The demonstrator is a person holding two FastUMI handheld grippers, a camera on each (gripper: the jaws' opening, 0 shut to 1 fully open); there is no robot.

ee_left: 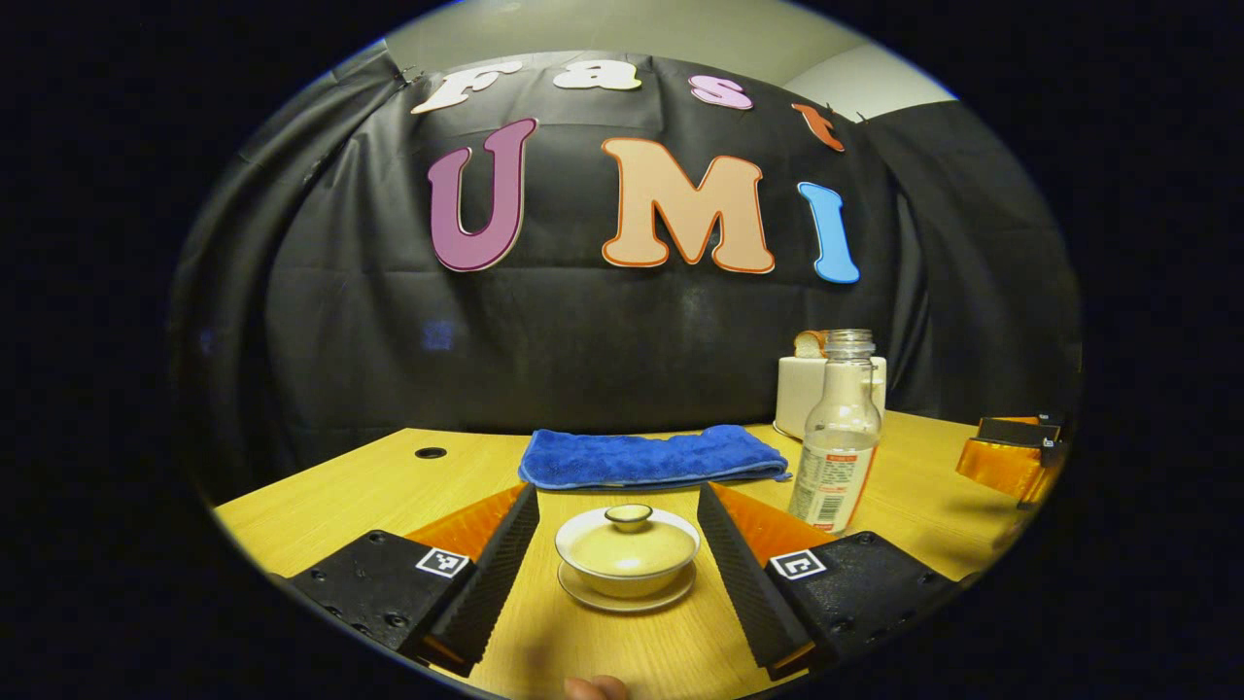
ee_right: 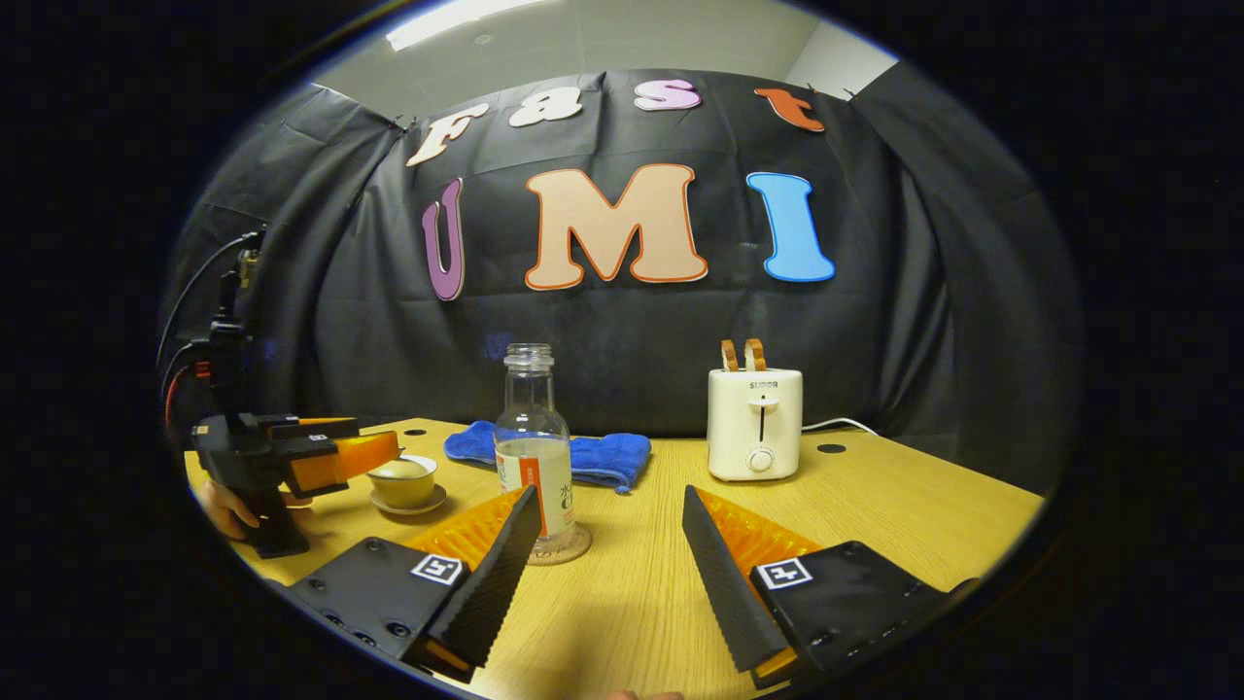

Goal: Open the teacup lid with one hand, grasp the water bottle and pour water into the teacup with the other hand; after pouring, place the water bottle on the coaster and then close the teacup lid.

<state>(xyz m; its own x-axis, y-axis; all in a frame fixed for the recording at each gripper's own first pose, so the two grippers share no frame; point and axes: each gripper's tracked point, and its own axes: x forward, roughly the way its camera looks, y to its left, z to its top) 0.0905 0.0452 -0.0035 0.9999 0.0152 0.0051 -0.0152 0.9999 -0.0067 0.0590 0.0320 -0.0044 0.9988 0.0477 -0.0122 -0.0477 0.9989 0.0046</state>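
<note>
A cream teacup stands on its saucer with the lid on. In the left gripper view it sits low between the spread fingers of my left gripper, which is open and touches nothing. A clear uncapped water bottle, partly filled, stands to the cup's right. In the right gripper view the water bottle rests upright on a round coaster, just beyond the left finger of my right gripper, which is open and holds nothing. The left gripper, held by a hand, hovers beside the teacup.
A folded blue towel lies behind the cup. A white toaster with bread in its slots stands at the back, its cord trailing right. The wooden table has a cable hole near the toaster and another cable hole at the far left.
</note>
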